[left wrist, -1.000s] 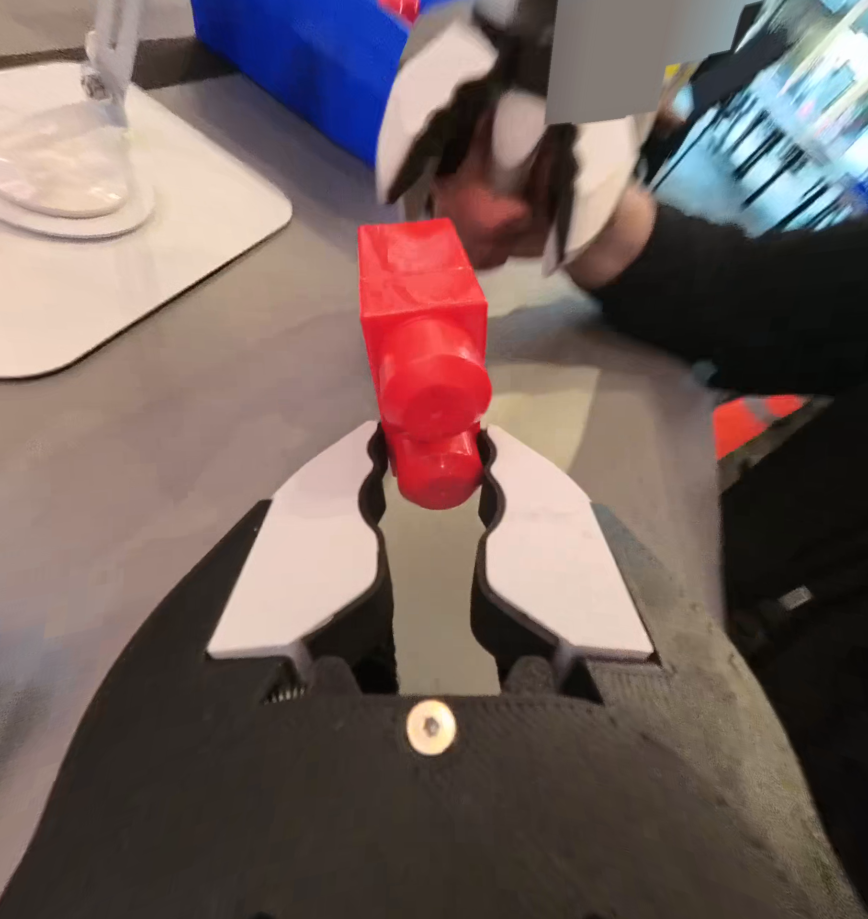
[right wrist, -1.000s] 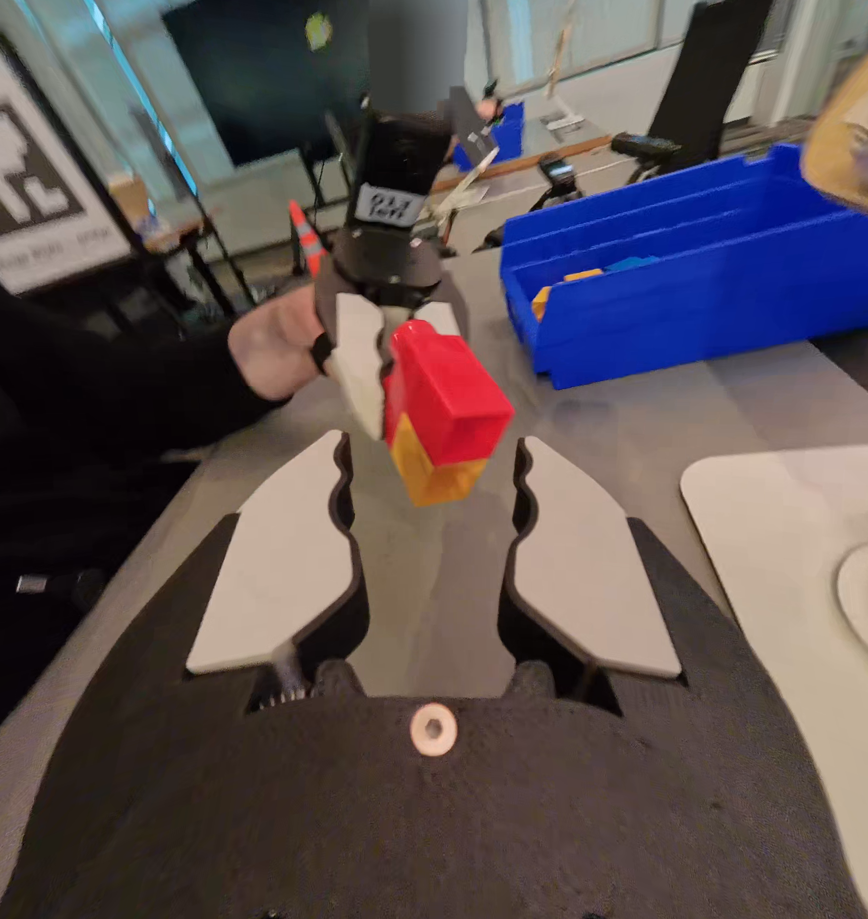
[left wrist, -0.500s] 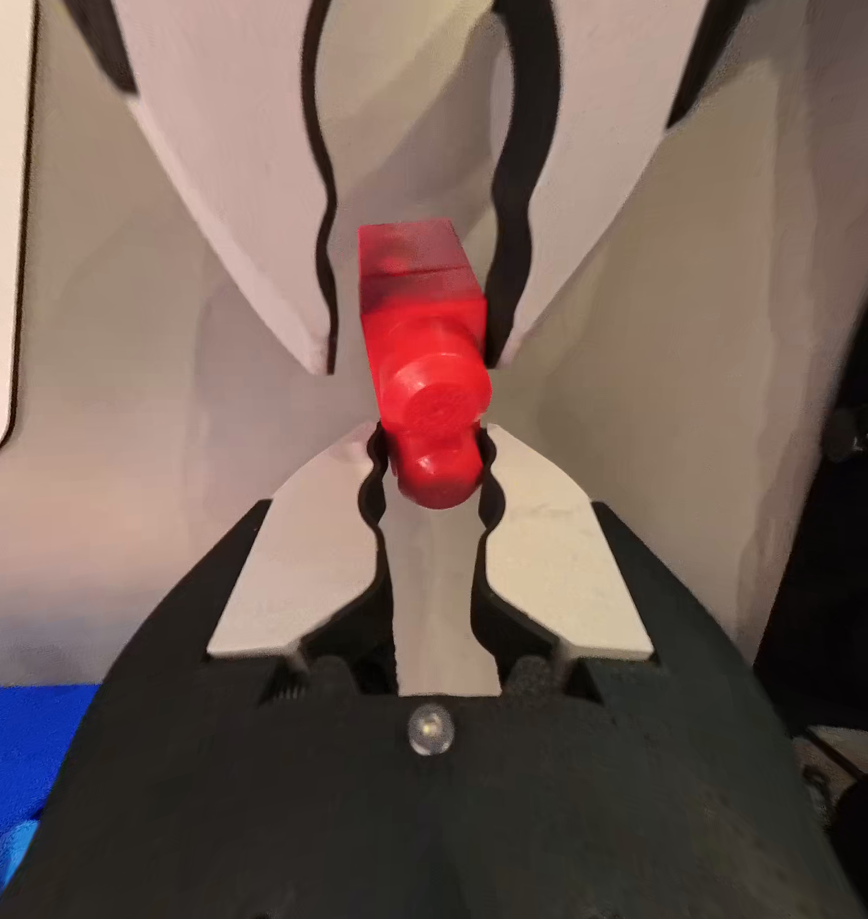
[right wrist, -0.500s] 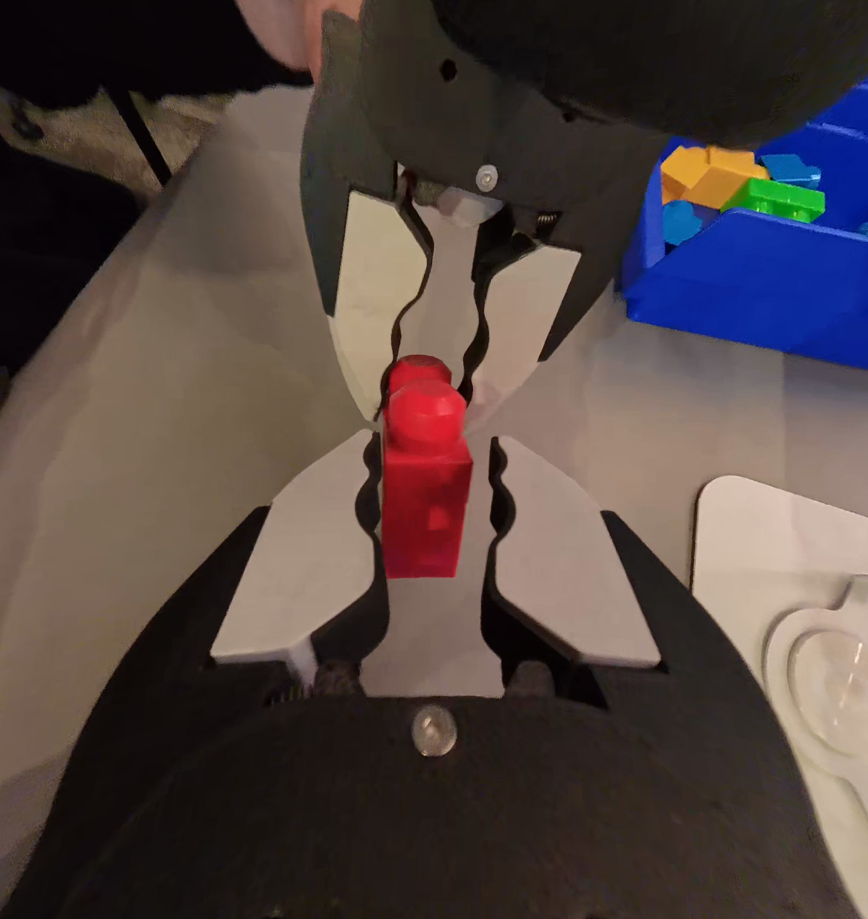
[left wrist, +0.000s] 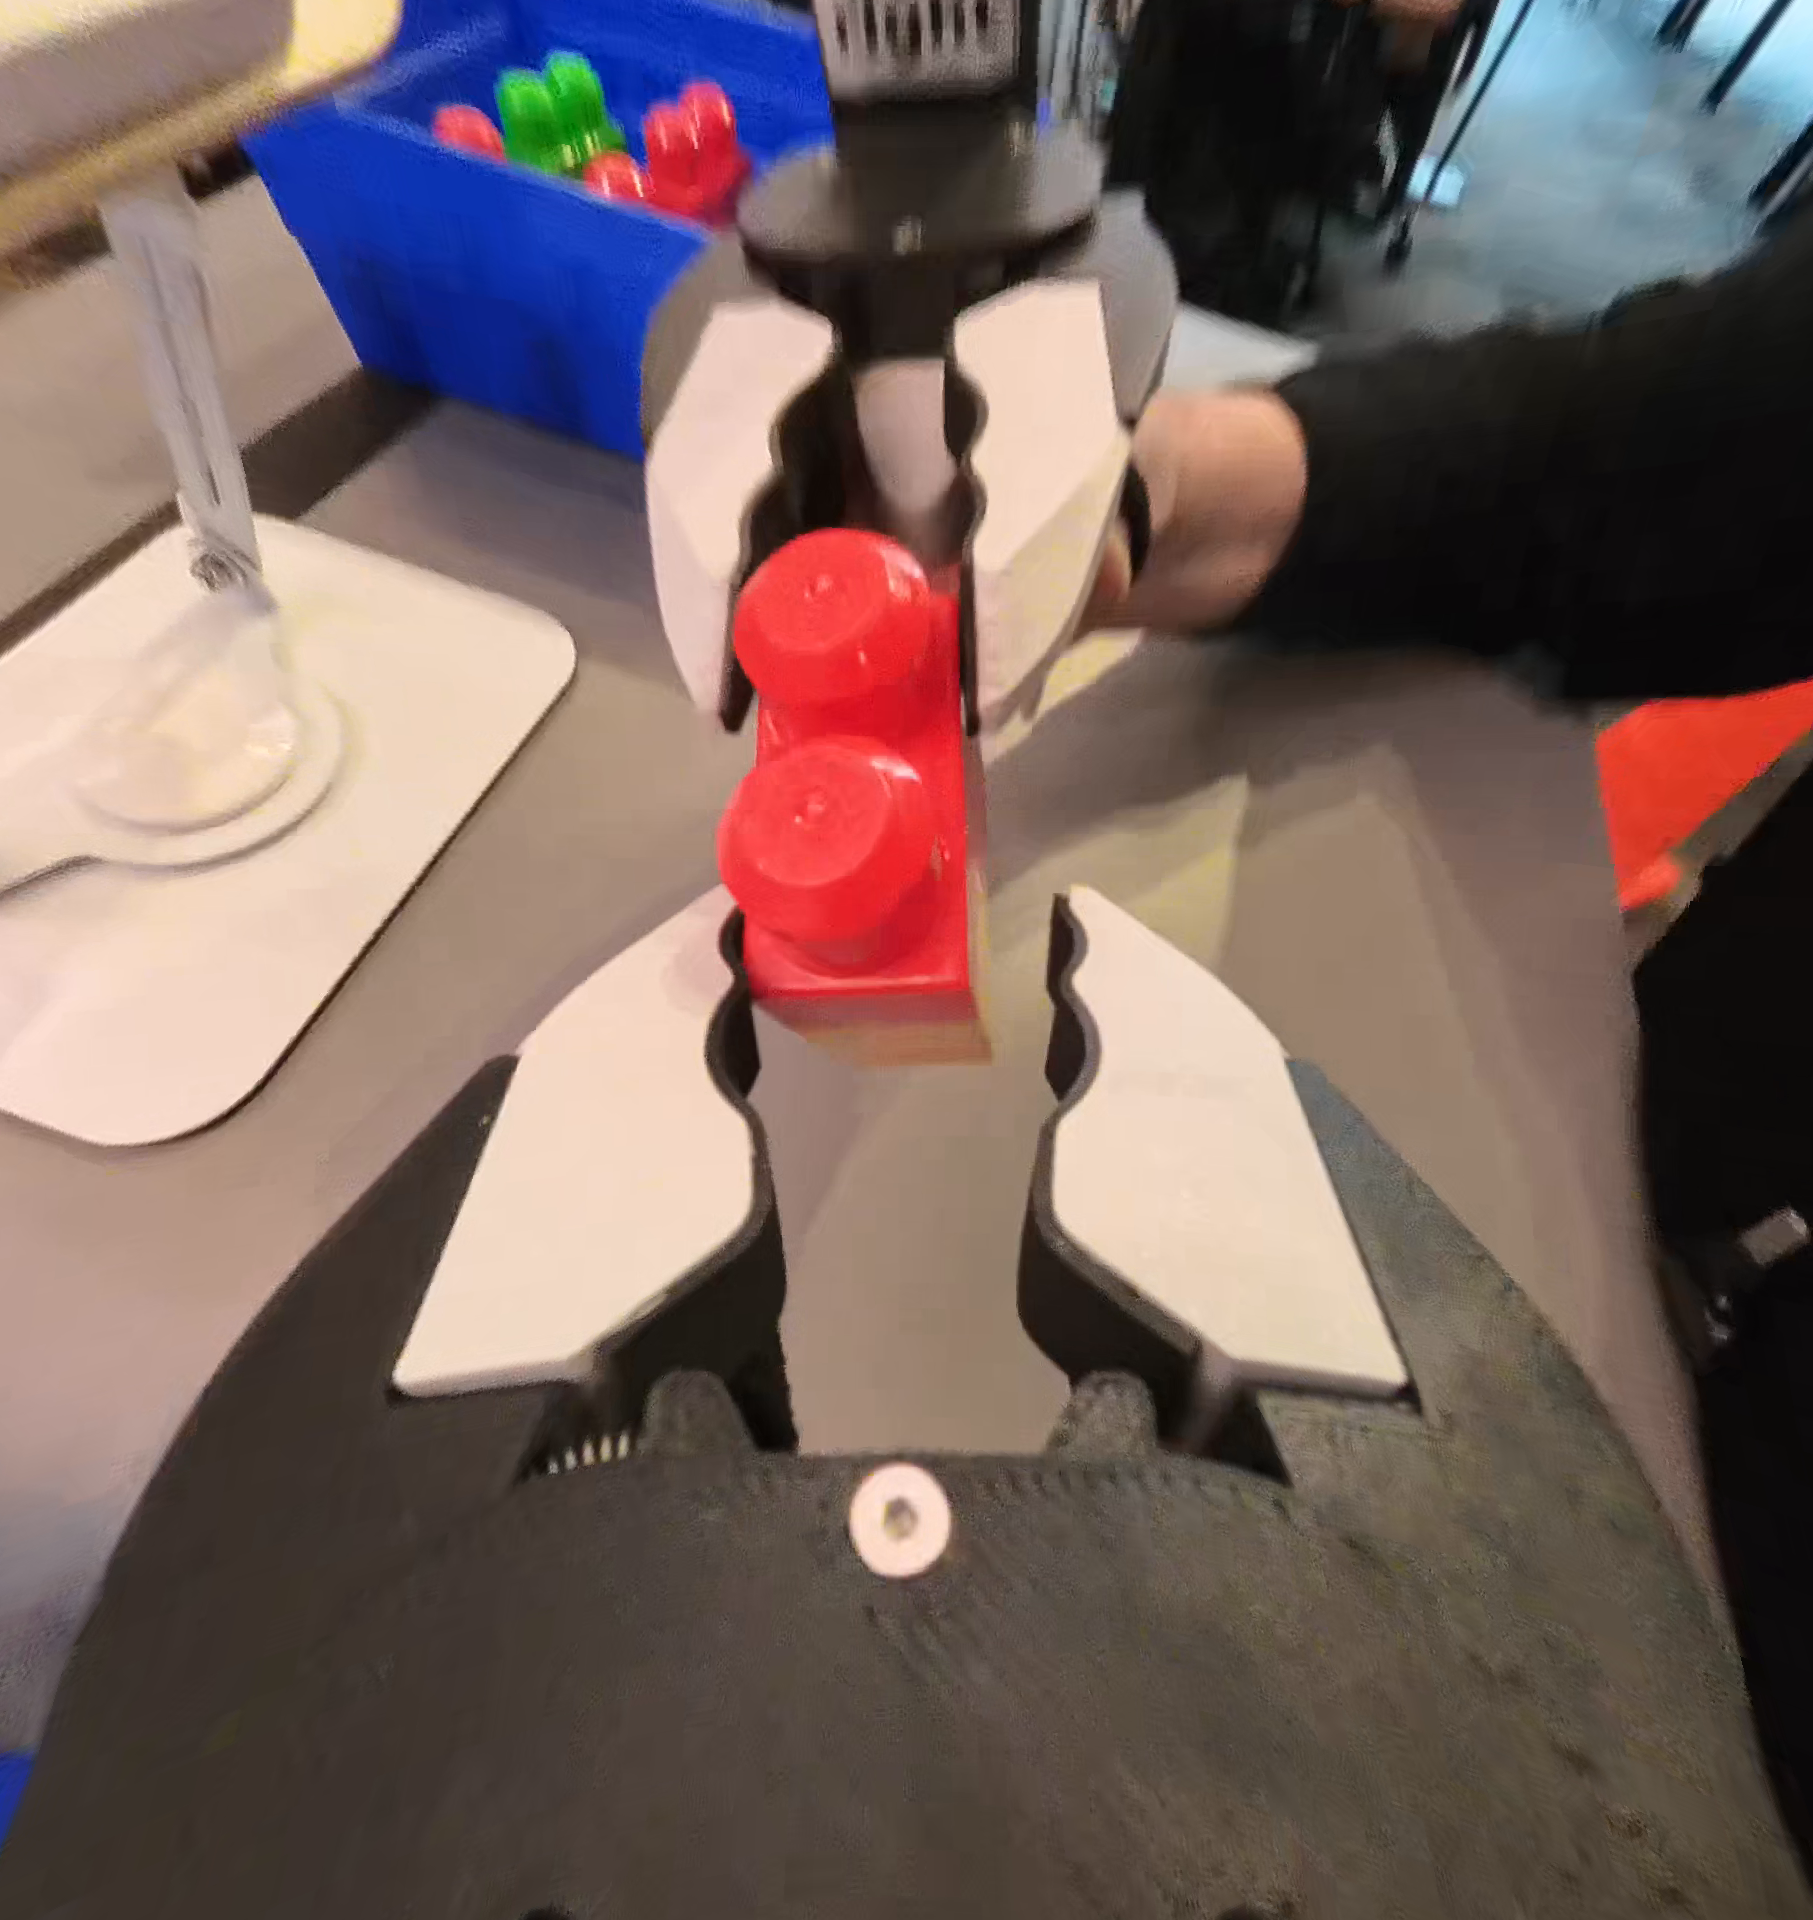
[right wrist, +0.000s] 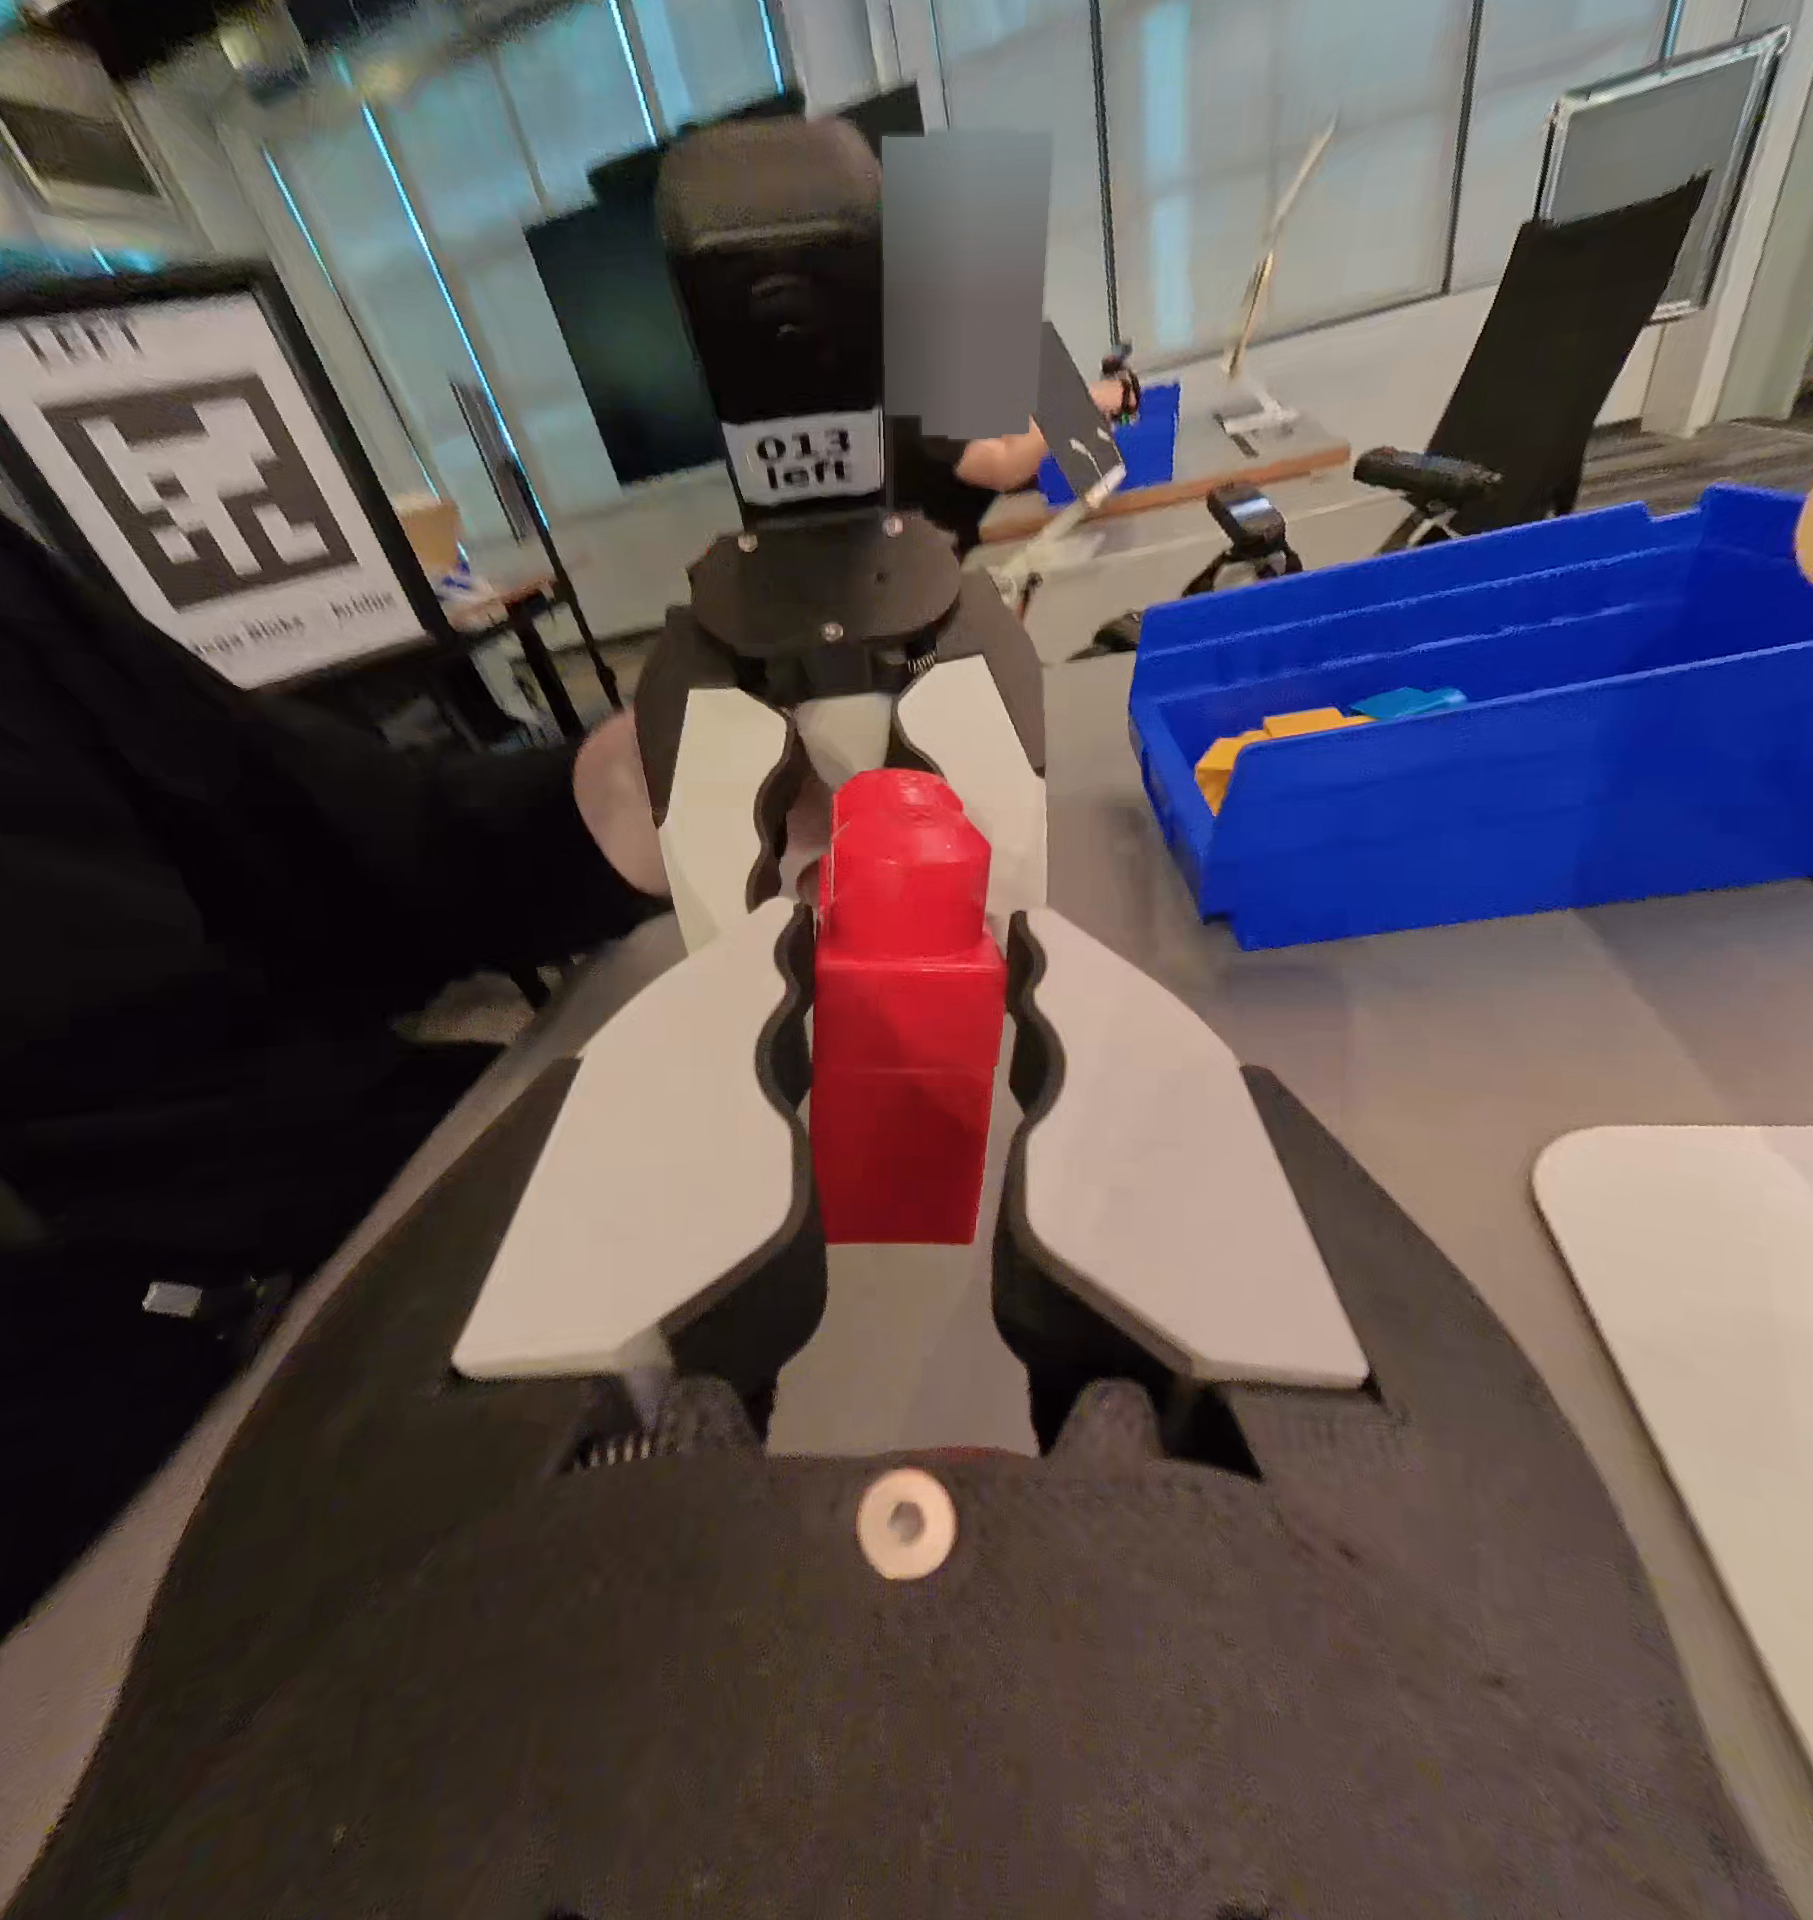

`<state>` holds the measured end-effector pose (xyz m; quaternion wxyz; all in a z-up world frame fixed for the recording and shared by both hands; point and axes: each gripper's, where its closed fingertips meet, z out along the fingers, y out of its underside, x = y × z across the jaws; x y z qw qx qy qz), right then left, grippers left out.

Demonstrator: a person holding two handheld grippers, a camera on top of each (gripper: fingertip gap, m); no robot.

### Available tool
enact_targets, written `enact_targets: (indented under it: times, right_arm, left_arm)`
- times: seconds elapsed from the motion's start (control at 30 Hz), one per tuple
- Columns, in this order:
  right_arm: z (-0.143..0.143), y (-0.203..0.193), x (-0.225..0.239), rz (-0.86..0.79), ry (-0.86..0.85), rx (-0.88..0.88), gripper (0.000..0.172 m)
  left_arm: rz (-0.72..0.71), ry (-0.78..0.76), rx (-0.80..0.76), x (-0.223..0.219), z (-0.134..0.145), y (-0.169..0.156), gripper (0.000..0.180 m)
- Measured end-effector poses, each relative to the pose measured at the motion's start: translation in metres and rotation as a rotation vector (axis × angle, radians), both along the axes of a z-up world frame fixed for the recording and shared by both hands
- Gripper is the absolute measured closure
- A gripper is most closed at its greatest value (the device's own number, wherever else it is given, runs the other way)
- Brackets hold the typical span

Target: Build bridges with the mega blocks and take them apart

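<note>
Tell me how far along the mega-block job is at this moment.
No bridge stands on the grey table, and loose blocks lie in the blue bin, so either none is built yet or the teardown is nearly finished. In hand: the right gripper clamps a red block, while the left gripper is open around its stud end, one finger clear of it. Left: place or bin this block.

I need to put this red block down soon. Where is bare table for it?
Bare grey table lies between the blue bin and the white mat. The mat by the stand is taken; between the grippers is crowded.
</note>
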<state>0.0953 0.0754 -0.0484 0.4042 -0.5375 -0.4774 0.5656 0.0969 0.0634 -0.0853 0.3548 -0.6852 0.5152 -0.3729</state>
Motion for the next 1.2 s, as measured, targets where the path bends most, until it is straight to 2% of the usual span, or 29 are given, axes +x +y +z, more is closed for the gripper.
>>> enact_targets:
  times: [0.03, 0.1, 0.2, 0.3, 0.4, 0.5, 0.57, 0.67, 0.87, 1.03, 1.2]
  right_arm:
    - [-0.001, 0.000, -0.001, -0.001, 0.024, -0.023, 0.136]
    - [0.000, 0.000, -0.001, -0.006, 0.068, -0.046, 0.136]
    - [0.002, -0.002, -0.003, -0.015, 0.070, -0.031, 0.136]
    - [-0.013, -0.003, -0.002, 0.015, -0.119, 0.045, 0.134]
    - [-0.019, -0.007, 0.004, 0.031, -0.332, 0.230, 0.125]
    - [-0.028, -0.009, 0.008, 0.053, -0.513, 0.372, 0.123]
    - [-0.038, -0.015, 0.008, 0.094, -0.588, 0.403, 0.125]
    - [-0.053, -0.025, 0.004, 0.154, -0.635, 0.407, 0.135]
    - [-0.064, -0.030, -0.002, 0.165, -0.646, 0.400, 0.135]
    - [-0.073, -0.037, -0.004, 0.163, -0.749, 0.419, 0.136]
    - [-0.071, -0.034, -0.001, 0.137, -0.752, 0.444, 0.136]
  left_arm:
    - [0.009, -0.036, -0.020, 0.001, 0.001, 0.001, 0.127]
    - [0.016, -0.101, -0.045, 0.001, 0.001, 0.002, 0.142]
    - [0.012, -0.129, -0.074, 0.000, -0.001, 0.001, 0.144]
    - [0.035, 0.035, 0.015, -0.005, -0.014, 0.004, 0.144]
    - [-0.002, 0.195, 0.081, -0.006, -0.021, -0.001, 0.144]
    - [-0.051, 0.282, 0.096, -0.005, -0.023, -0.006, 0.144]
    - [-0.071, 0.327, 0.093, -0.005, -0.026, -0.009, 0.144]
    - [-0.083, 0.340, 0.084, -0.001, -0.030, -0.014, 0.144]
    - [-0.078, 0.363, 0.077, -0.007, -0.040, -0.017, 0.144]
    - [-0.097, 0.464, 0.102, -0.009, -0.050, -0.024, 0.144]
    - [-0.078, 0.459, 0.156, -0.005, -0.044, -0.021, 0.143]
